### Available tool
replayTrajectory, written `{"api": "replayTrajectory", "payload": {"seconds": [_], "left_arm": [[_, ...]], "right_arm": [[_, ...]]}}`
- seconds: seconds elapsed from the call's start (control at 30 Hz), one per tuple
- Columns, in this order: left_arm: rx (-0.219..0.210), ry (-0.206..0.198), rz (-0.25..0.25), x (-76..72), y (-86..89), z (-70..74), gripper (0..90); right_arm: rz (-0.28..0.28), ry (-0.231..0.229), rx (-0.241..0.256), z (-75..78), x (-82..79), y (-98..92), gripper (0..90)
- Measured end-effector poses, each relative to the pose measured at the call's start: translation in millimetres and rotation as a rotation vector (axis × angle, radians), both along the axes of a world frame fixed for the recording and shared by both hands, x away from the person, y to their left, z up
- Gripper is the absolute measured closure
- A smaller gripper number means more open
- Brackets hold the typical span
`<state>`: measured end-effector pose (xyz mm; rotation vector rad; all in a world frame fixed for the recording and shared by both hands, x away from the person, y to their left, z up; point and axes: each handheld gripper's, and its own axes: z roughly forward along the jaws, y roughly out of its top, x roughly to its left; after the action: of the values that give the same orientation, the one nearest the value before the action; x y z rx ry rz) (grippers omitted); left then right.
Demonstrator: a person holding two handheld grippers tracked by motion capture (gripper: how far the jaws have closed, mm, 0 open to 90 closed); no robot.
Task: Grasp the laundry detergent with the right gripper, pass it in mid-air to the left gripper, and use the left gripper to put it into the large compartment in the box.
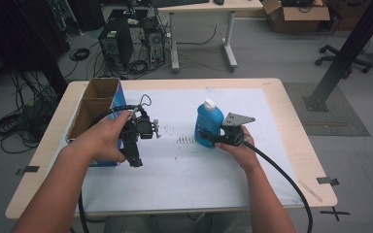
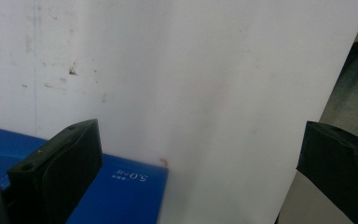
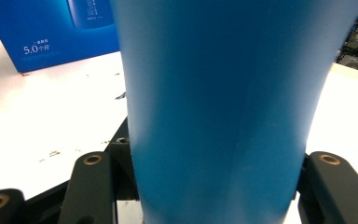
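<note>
Our right gripper has its jaws clamped on the lower body of the bottle, which stands upright w/ its long axis vertical, cap up, mid-table on the white sheet. Left gripper, jaws apart & empty, hangs by the box, well apart to the bottle's left. Count: 1 bottle, 1 box, 2 grippers.
</note>
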<state>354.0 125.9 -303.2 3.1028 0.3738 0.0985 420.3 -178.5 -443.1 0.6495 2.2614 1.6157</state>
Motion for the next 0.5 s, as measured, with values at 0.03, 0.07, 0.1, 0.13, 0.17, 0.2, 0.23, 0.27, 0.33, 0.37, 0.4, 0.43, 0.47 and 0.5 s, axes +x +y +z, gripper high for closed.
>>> {"api": "replayTrajectory", "payload": {"seconds": [0.03,0.07,0.1,0.13,0.17,0.2,0.23,0.27,0.33,0.37,0.4,0.43,0.47,0.5], "left_arm": [[0.0,0.0,0.0,0.0,0.0,0.0,0.2],[0.0,-0.002,-0.002,-0.4,0.5,0.0,0.2],[0.0,-0.005,-0.004,-0.5,0.8,0.1,0.2],[-0.002,-0.006,-0.003,-0.8,1.5,0.2,0.1],[-0.002,-0.007,-0.002,-0.9,2.0,0.4,0.2],[-0.002,-0.008,-0.002,-0.8,2.6,0.6,0.2],[-0.002,-0.008,-0.001,-0.8,3.0,0.8,0.2],[-0.003,-0.008,0.001,-0.8,3.4,1.0,0.2],[-0.002,-0.005,-0.001,-0.3,3.7,1.7,0.2],[-0.002,-0.005,-0.001,-0.3,3.7,1.7,0.2],[-0.009,-0.004,0.003,0.5,4.0,1.6,0.2],[-0.009,-0.004,0.003,0.5,4.0,1.6,0.2],[-0.012,-0.001,0.003,1.2,4.2,1.7,0.2],[-0.013,0.0,0.004,1.8,4.5,1.8,0.2]], "right_arm": [[0.0,0.0,0.0,0.0,0.0,0.0,43.6],[-0.002,-0.002,-0.004,0.3,-0.4,0.3,44.0],[-0.002,-0.003,-0.005,0.5,-0.5,0.2,44.2],[-0.004,-0.005,-0.005,0.4,-0.7,0.3,44.3],[-0.004,-0.006,-0.004,0.3,-0.9,0.3,44.6],[-0.004,-0.006,-0.005,0.5,-0.9,0.2,44.6],[-0.002,-0.006,-0.005,0.5,-0.8,0.2,44.7],[-0.001,-0.004,-0.004,0.6,-0.7,0.1,44.8],[0.005,0.001,0.002,1.6,-0.5,-0.3,44.8],[0.005,-0.003,0.005,3.5,-1.1,-0.5,44.8],[0.009,-0.005,0.009,5.0,-1.3,-1.2,44.8],[0.013,-0.005,0.017,8.4,-1.8,-2.6,44.8],[0.013,-0.005,0.017,8.4,-1.8,-2.6,44.8],[0.012,-0.008,0.021,11.4,-2.3,-3.9,44.8]]}}
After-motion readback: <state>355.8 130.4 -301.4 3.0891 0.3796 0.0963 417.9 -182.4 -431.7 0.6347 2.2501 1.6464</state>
